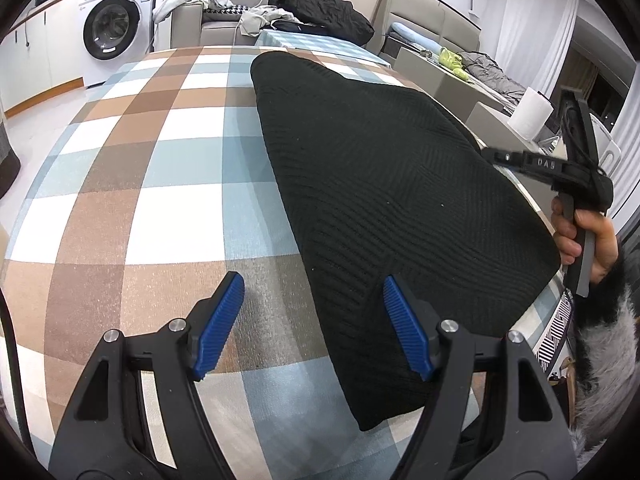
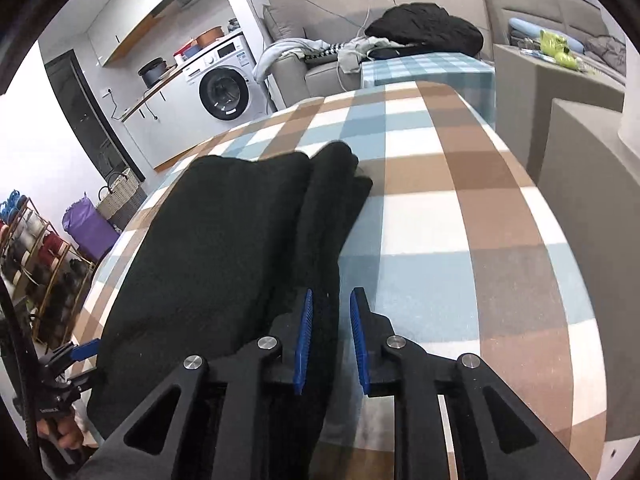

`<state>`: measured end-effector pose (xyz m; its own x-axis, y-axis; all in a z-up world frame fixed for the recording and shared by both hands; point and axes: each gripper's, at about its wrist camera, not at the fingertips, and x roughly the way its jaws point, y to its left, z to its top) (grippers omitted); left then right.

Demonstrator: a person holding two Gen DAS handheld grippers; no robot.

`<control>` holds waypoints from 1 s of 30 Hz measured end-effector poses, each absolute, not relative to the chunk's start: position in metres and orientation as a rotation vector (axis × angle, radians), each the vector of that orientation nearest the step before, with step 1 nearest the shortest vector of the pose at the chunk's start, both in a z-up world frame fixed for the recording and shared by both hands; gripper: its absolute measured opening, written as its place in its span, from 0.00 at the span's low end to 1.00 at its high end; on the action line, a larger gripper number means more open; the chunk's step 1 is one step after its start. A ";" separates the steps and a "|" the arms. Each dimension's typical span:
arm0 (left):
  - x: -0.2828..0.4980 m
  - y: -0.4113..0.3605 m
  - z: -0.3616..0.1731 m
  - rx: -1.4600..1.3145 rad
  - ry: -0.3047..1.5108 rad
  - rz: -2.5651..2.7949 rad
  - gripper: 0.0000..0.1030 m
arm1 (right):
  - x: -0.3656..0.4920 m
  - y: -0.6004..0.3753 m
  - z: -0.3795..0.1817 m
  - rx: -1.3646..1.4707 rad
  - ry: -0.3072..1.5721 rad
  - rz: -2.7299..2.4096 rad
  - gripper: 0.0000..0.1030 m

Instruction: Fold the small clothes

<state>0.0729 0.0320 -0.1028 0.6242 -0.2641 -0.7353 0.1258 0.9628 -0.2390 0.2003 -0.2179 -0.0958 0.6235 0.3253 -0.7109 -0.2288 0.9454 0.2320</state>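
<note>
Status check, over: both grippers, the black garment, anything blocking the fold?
Left gripper open, hovering at the black knit garment. Right gripper narrow gap, nothing pinched, at the garment's right edge. Garment folded on the checked cloth. Nothing in the way.

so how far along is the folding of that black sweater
Done: the black sweater lies folded into a long, narrow shape on the checked tablecloth, with one side turned in along its right edge. In hand: nothing is gripped. The left gripper is open above the near edge; the right gripper has only a small gap, its pads not pressing the cloth. Left: probably one more fold across its length.
</note>
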 end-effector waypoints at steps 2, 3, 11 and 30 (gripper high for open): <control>0.075 0.032 -0.102 -0.175 0.868 -0.224 0.68 | 0.202 -0.212 -0.088 0.125 0.806 0.331 0.18; 0.077 0.032 -0.102 -0.175 0.868 -0.223 0.68 | 0.204 -0.209 -0.083 0.138 0.777 0.349 0.18; 0.079 0.033 -0.103 -0.178 0.871 -0.223 0.68 | 0.201 -0.205 -0.096 0.096 0.856 0.310 0.18; 0.066 0.018 -0.107 -0.136 0.871 -0.249 0.68 | 0.102 -0.232 -0.087 0.277 0.771 0.376 0.41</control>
